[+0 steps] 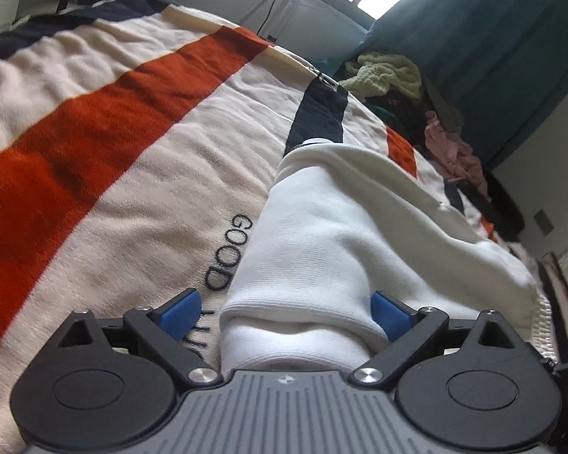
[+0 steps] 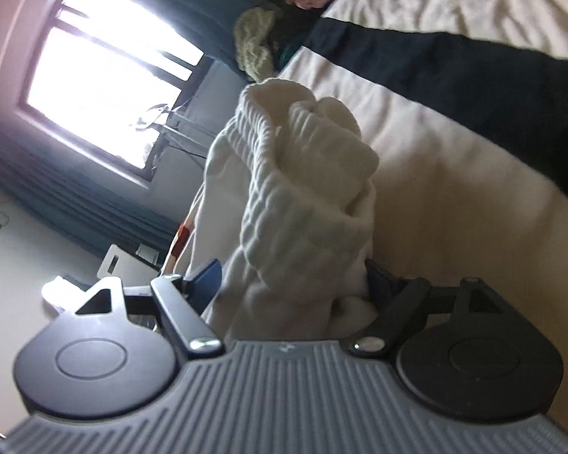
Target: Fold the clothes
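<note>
White sock pair (image 1: 322,249), partly rolled with the ribbed cuff (image 2: 280,174) turned back over the bundle, lies on the striped blanket (image 1: 113,121) between both tools. Left gripper (image 1: 286,312): jaws spread, blue pads flanking the near end of the roll; the left pad stands clear, the right one sits against the fabric without squeezing. Right gripper (image 2: 293,278): jaws wide, straddling the cuff end, no clamp evident. Judgement: the bundle is being released to rest as finished. A heap of unsorted clothes (image 1: 416,90) waits near the teal curtain (image 1: 511,56), well apart, presumably next
</note>
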The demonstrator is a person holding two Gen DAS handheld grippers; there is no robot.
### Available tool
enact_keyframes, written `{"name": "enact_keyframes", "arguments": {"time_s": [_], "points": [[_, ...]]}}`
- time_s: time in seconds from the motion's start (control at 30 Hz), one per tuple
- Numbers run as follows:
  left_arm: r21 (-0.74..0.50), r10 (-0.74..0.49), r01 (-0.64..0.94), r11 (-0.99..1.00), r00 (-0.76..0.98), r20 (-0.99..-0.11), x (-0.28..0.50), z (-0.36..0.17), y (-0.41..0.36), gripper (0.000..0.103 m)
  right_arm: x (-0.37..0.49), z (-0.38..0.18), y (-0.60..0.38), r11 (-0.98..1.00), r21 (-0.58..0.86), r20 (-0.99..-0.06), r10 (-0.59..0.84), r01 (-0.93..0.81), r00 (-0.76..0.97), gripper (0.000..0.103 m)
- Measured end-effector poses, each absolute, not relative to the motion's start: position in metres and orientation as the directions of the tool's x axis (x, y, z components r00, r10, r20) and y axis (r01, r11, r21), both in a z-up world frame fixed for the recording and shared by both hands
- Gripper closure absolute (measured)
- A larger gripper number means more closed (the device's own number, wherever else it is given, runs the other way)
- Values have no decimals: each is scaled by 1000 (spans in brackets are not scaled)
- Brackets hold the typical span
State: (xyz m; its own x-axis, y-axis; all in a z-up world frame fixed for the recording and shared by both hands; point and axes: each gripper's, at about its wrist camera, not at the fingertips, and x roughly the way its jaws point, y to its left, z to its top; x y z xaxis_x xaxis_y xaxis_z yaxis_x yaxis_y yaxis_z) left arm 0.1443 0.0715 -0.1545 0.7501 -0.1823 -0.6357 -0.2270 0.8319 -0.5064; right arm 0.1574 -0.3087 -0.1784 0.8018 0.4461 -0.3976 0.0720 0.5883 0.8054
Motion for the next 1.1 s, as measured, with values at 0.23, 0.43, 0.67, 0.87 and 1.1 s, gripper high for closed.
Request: {"name": "enact_keyframes", "arguments": {"time_s": [0.23, 0.43, 0.67, 0.87, 1.1], "points": [[-502, -226, -169, 848, 743, -630, 151, -155, 65, 26, 167, -188, -299, 678, 720, -529, 396, 150, 751, 49], [-584, -286, -148, 798, 760, -584, 151, -140, 80, 62, 145, -162, -297, 669, 734, -460, 360, 119, 812, 70], [-713, -404, -78, 697, 778, -480, 151, -102, 76, 69, 132, -113, -313, 635, 765, -391, 328, 105, 860, 73], [-791, -489, -38, 611, 768, -414, 195, -71, 32, 70, 155, -72, -359, 588, 803, -304, 265, 96, 915, 73], [-780, -543, 53, 623, 747, -383, 302, -39, -61, 70, 210, -55, -431, 550, 830, -194, 134, 90, 972, 73]]}}
